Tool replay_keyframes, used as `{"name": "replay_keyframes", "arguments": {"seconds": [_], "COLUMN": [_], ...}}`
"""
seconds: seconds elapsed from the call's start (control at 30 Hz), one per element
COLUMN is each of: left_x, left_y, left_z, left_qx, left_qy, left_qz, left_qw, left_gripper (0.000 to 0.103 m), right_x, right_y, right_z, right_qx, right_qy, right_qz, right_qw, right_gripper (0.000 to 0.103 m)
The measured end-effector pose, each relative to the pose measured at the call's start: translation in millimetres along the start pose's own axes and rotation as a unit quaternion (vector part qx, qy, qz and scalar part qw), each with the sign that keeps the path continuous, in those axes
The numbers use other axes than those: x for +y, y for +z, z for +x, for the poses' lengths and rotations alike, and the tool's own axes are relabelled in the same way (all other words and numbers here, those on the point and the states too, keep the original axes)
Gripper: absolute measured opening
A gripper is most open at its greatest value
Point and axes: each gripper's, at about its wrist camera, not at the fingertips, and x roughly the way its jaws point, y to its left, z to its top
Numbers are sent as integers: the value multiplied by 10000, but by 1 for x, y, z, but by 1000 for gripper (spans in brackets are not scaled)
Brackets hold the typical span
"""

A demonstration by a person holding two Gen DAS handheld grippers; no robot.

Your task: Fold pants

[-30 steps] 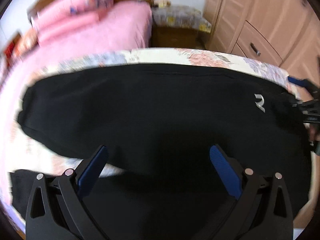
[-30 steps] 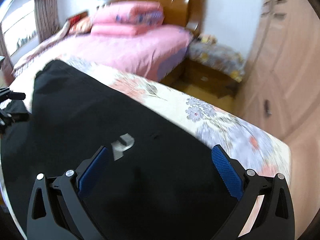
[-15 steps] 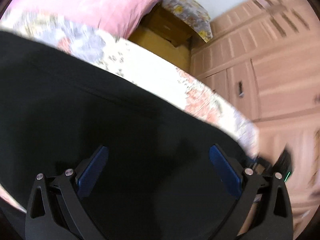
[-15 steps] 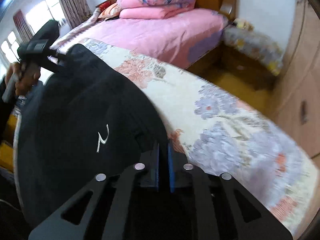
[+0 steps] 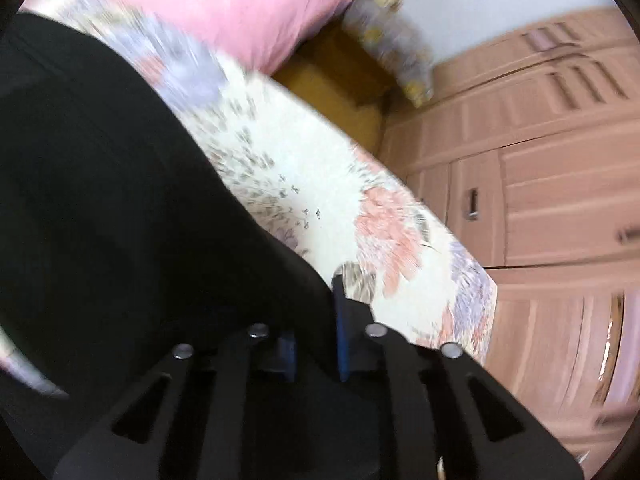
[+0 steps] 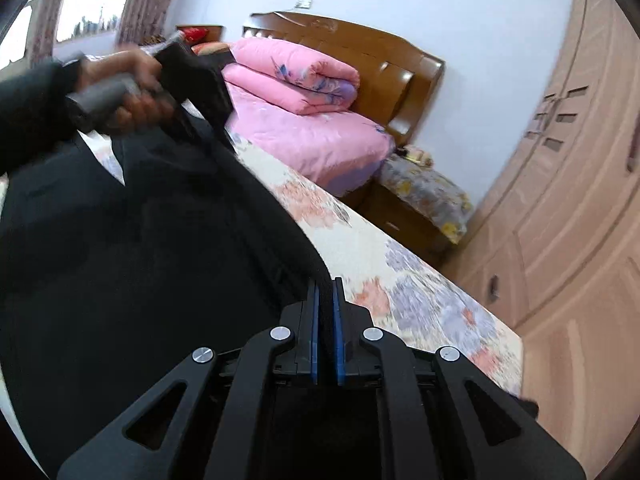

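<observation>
Left gripper (image 5: 316, 320) now clamped on black pants (image 5: 100, 200) edge, was spread wide half a second back. Right gripper (image 6: 326, 320) stays pinched on the fabric too. Pants lie on the floral bedspread (image 5: 320, 208), both corners held, lift-and-fold looks ready.

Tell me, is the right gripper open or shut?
Shut. In the right wrist view, the right gripper has its blue pads pressed on a pinch of the black pants.
</observation>
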Motion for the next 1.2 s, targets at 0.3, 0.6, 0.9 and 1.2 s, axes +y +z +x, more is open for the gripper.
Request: {"name": "replay_keyframes", "arguments": {"seconds": [0.3, 0.6, 0.9, 1.2], "left_x": [26, 120, 118, 104], "left_y": [-214, -298, -279, -254], "left_z": [-141, -85, -103, -90], "left_qx": [-1869, -1400, -1651, -1413], "left_qy": [-386, -388, -695, -163], "left_qz": [1936, 1495, 1153, 1195], "left_qw": [9623, 9780, 9770, 9826], "left_gripper": [15, 69, 84, 87], "right_x": [39, 65, 9, -19], "right_y": [-45, -131, -193, -197], "right_z": [-83, -98, -132, -110], "right_qx": [-476, 334, -157, 442], "right_qy": [-64, 491, 830, 364], "right_qz": [643, 2013, 4361, 5566], "right_qw": [9968, 9777, 8959, 8288], "right_gripper": [9, 56, 60, 52]}}
